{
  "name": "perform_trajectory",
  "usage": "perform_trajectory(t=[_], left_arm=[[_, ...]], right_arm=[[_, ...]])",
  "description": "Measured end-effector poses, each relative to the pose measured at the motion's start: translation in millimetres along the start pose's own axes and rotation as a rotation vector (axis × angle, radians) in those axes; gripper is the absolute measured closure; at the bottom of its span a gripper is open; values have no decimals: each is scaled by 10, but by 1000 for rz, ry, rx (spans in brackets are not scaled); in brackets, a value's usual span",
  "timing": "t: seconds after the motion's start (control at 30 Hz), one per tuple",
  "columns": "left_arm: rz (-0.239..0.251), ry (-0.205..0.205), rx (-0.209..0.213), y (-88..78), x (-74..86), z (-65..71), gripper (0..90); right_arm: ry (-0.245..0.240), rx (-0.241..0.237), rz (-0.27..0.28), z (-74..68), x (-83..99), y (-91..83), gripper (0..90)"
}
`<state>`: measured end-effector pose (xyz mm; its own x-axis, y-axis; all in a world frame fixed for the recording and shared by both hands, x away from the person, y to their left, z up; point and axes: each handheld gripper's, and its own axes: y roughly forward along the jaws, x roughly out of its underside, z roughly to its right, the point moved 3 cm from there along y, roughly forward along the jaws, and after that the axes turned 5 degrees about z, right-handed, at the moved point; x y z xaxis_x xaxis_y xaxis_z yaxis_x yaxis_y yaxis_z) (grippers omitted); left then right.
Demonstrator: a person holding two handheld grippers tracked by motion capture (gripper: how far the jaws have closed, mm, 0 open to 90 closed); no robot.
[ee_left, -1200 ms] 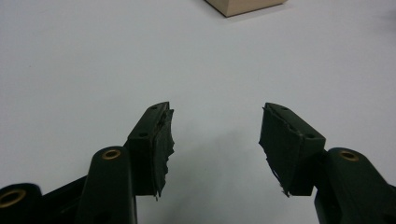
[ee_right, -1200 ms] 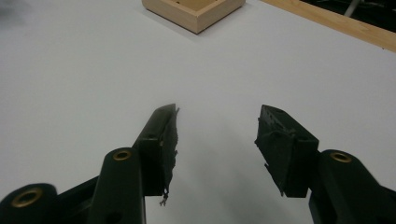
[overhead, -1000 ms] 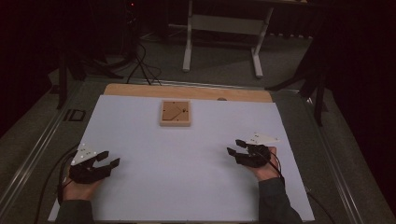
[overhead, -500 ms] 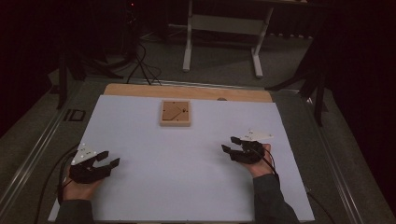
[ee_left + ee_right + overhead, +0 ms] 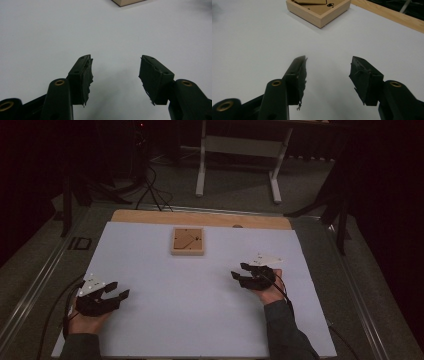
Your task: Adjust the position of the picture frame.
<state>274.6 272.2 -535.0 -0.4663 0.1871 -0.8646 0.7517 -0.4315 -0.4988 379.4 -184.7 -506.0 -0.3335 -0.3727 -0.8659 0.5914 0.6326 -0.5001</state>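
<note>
Change: right gripper (image 5: pixel 239 273) sits further in toward the table's middle than a second ago, nearer the tray; its jaws have just been opening, nothing between them.
Left gripper (image 5: pixel 119 289): same spot as before, near the front left of the sheet, well apart from the tray.
Left jaws: wide apart in the left gripper view (image 5: pixel 115 70), bare white sheet in the gap, holding nothing.
Right jaws: wide apart in the right gripper view (image 5: pixel 327 71), pads clear, gripping nothing, aimed toward the tray.
Tray (image 5: pixel 188 240): small, square, pale wood, lying flat on the white sheet (image 5: pixel 200 320) toward the far edge, roughly centred, unmoved since the earlier frames.
Tray look: raised light rim, browner floor; a flat wooden piece (image 5: pixel 310 1) lies inside at an angle, with a small dark mark (image 5: pixel 330 4) beside it.
Tray from the left: one corner (image 5: pixel 127 2) peeks in at the top edge.
Table: a wooden strip (image 5: pixel 200 217) shows beyond the sheet.
</note>
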Motion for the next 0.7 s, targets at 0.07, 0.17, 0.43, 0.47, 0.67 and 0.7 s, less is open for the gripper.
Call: perform_trajectory(t=[0.07, 0.17, 0.43, 0.47, 0.67, 0.7], left_arm=[[0, -1, 0, 1, 0, -1, 435], [2, -2, 0, 2, 0, -2, 435], [0, -1, -1, 7, -1, -3, 435], [0, 0, -1, 7, -1, -5, 435], [2, 1, 0, 8, -3, -7, 435], [3, 1, 0, 7, -4, -7, 435]], right_arm=[[5, -2, 0, 0, -23, 34, 456], [11, -6, 3, 1, -55, 68, 459], [6, -5, 12, 10, -110, 172, 472], [5, -6, 12, 8, -115, 190, 475], [1, -9, 14, -22, -151, 308, 491], [4, -10, 13, -26, -155, 322, 491]])
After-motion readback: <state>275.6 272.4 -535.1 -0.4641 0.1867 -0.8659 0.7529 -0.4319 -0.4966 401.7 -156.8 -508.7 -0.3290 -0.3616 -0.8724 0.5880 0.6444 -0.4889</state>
